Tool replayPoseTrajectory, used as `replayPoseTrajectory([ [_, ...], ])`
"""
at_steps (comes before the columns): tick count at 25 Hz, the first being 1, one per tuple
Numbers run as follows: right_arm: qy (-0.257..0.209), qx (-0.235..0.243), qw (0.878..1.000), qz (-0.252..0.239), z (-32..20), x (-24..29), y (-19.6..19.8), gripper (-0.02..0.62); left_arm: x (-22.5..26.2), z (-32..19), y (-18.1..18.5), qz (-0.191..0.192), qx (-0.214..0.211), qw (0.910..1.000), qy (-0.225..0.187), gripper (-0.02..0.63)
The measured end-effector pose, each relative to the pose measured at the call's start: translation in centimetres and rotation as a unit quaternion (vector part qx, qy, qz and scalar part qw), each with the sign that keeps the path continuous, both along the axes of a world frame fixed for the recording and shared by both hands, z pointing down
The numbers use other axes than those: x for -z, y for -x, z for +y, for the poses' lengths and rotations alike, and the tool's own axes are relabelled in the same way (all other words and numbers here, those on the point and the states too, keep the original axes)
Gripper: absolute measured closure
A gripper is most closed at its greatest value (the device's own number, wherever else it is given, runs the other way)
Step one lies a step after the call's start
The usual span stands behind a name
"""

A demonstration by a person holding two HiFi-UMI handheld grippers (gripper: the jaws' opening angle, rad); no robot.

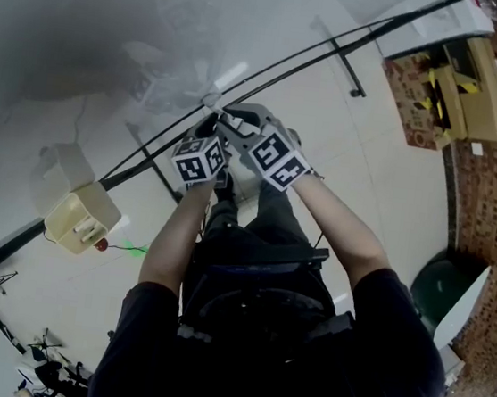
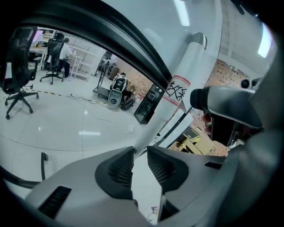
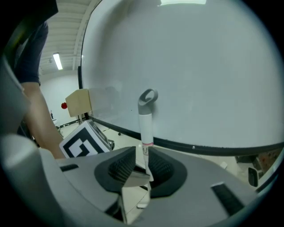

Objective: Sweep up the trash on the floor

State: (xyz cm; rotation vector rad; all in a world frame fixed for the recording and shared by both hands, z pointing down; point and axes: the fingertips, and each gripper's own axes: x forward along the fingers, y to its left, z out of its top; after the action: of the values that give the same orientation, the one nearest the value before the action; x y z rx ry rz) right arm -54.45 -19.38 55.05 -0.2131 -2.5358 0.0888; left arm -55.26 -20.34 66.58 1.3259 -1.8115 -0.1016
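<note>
One white handle pole (image 2: 166, 108) with a grey hanging loop (image 3: 147, 97) at its top and a printed label (image 2: 177, 92) runs between both grippers. Its lower end is hidden. My left gripper (image 2: 140, 156) is shut on the pole low down, both pads touching it. My right gripper (image 3: 143, 166) grips it higher, just under the label (image 3: 146, 148). In the head view the two marker cubes sit side by side, left (image 1: 201, 160) and right (image 1: 276, 156), with the pole's top (image 1: 230, 76) sticking out beyond them. A small scrap (image 2: 154, 209) lies on the floor under the left jaws.
A big white panel with a black frame (image 1: 273, 70) stands just ahead. A beige box with a red knob (image 1: 80, 216) is on the left. Cardboard boxes (image 1: 473, 86) and a dark green bin (image 1: 445, 280) are on the right. Office chairs (image 2: 20, 66) stand far off.
</note>
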Motion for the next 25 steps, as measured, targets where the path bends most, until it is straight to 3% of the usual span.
replayPoseTrajectory([
  [6,-0.021,-0.003,1.000,-0.002,-0.3,0.2,0.8,0.526,0.8,0.6,-0.5,-0.019,-0.026,0.9995,0.003,0.511],
  [11,-0.042,0.007,0.999,-0.007,0.4,0.0,1.2,0.557,2.1,1.4,-1.1,-0.058,-0.060,0.9965,0.002,0.511],
  [15,-0.050,0.010,0.999,-0.014,0.7,0.0,1.4,0.563,3.5,2.0,-0.8,-0.088,-0.068,0.9938,-0.001,0.600],
  [19,-0.046,0.010,0.999,-0.015,0.9,0.0,1.3,0.568,4.7,2.6,-0.9,-0.096,-0.076,0.9924,-0.013,0.606],
  [25,-0.009,-0.008,1.000,-0.028,0.9,0.4,0.8,0.584,7.8,3.8,-3.3,-0.105,-0.126,0.9861,-0.025,0.606],
])
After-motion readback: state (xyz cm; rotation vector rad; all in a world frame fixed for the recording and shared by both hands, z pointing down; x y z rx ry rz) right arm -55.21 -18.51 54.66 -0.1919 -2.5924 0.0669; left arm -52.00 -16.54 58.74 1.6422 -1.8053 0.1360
